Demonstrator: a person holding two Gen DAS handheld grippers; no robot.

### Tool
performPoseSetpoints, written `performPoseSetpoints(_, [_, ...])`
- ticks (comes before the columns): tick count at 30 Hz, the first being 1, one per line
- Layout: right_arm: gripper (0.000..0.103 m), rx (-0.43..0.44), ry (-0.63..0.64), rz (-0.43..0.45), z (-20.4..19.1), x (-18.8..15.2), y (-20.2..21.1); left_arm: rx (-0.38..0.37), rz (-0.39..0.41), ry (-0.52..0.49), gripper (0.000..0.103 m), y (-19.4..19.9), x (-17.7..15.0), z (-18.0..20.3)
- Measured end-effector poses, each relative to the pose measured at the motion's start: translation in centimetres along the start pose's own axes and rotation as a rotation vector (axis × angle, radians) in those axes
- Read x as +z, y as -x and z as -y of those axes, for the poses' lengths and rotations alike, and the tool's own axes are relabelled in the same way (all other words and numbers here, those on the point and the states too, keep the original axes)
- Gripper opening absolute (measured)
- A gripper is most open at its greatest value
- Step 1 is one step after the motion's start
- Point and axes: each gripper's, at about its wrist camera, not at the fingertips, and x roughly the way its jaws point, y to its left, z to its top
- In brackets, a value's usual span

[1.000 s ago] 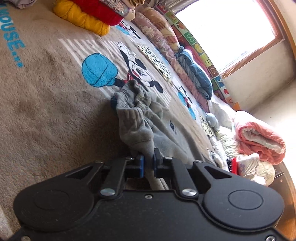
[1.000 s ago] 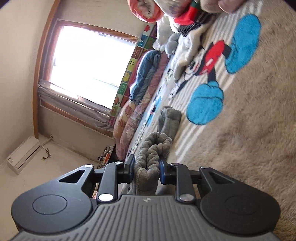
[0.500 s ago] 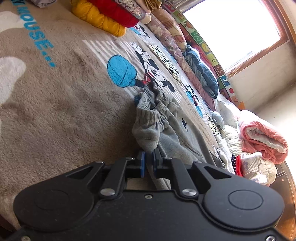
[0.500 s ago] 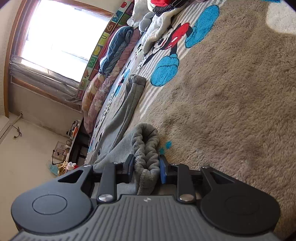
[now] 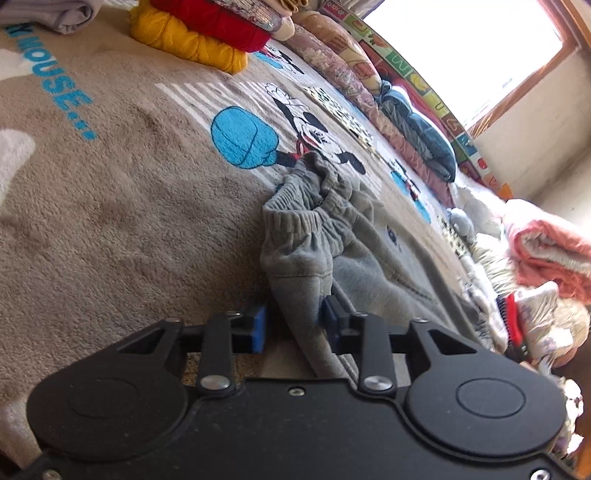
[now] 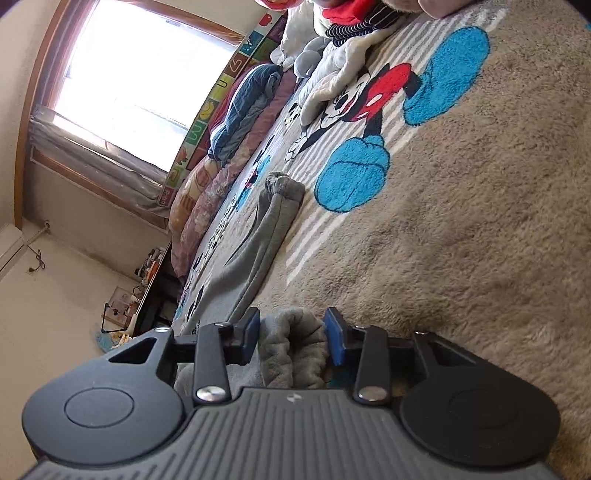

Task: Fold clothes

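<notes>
Grey sweatpants [image 5: 354,236] lie stretched on a tan cartoon-print blanket [image 5: 110,206], fabric sitting loosely between the parted fingers of both the left hand-held gripper [image 5: 293,325] and right hand-held gripper [image 6: 291,336], so any lift now could let the bunched cloth slip and spoil the fold.

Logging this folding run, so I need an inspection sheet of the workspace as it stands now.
Surface: tan blanket with cartoon mouse print.
Job's things: grey pants lying on the blanket, waistband bunched.
Clutter: yellow and red folded stack; pink bundle; blue roll; plush toy.
Grippers: left gripper open, pants between the jaws; right gripper open around a cuff.
Cables: wire on the wall.
Surroundings: bright window, beige walls.
</notes>
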Motion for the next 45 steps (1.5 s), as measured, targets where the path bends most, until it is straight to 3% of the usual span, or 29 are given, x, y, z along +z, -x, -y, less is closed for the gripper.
performPoseSetpoints(1, [0.034, 0.013, 0.001, 0.006, -0.1, 0.0, 0.2, 0.001, 0.003, -0.005, 0.01, -0.1, -0.1, 0.0])
performPoseSetpoints(6, [0.03, 0.098, 0.066, 0.107, -1.7, 0.2, 2.8, -0.05, 0.037, -0.012, 0.006, 1.1, 0.2, -0.1])
performPoseSetpoints(12, [0.03, -0.001, 0.308, 0.106, -4.6, -1.3, 3.2, -0.018, -0.018, 0.005, 0.007, 0.4, -0.3, -1.4])
performPoseSetpoints(13, [0.031, -0.012, 0.348, 0.108, -5.1, -1.6, 3.3, -0.022, -0.022, 0.006, 0.01, 0.5, -0.1, -1.4])
performPoseSetpoints(15, [0.046, -0.033, 0.429, 0.111, -6.1, -2.3, 3.4, -0.014, -0.017, 0.005, 0.022, 0.9, 0.1, -1.5])
performPoseSetpoints(17, [0.053, -0.055, 0.509, 0.113, -7.1, -2.9, 3.5, 0.005, 0.017, -0.031, 0.025, 1.8, 0.3, -0.9])
performPoseSetpoints(20, [0.053, -0.088, 0.629, 0.117, -8.6, -3.9, 3.7, 0.104, 0.115, -0.196, 0.028, 3.5, 0.2, 1.4])
performPoseSetpoints(24, [0.056, -0.132, 0.789, 0.122, -10.6, -5.3, 3.9, 0.137, 0.214, -0.416, 0.032, 5.2, -0.2, 4.3])
performPoseSetpoints(27, [0.062, -0.051, 0.972, 0.0, -13.0, -8.2, 2.9, 0.043, 0.113, -0.625, 0.05, 4.7, -1.0, 6.4])
performPoseSetpoints(30, [0.062, -0.004, 1.136, -0.136, -14.4, -11.6, 1.6, 0.033, 0.018, -0.998, 0.053, 4.0, -4.1, 8.8])
performPoseSetpoints(32, [0.062, 0.016, 1.23, -0.219, -15.0, -13.6, 0.9, 0.089, -0.027, -1.257, 0.053, 3.1, -6.5, 9.5])
performPoseSetpoints(33, [0.062, 0.018, 1.268, -0.242, -15.7, -14.6, 0.8, 0.102, -0.036, -1.341, 0.053, 2.9, -7.4, 9.7])
performPoseSetpoints(36, [0.063, 0.017, 1.309, -0.282, -16.1, -15.1, 0.4, 0.049, -0.086, -1.476, 0.053, 2.3, -8.8, 9.7])
performPoseSetpoints(43, [0.061, -0.006, 1.235, -0.364, -15.2, -14.3, -1.0, 0.057, -0.089, -1.761, 0.045, 0.1, -10.2, 10.8])
performPoseSetpoints(45, [0.041, 0.007, 1.256, -0.406, -15.2, -15.0, -1.1, 0.055, -0.124, -1.832, 0.032, -0.5, -10.9, 10.7])
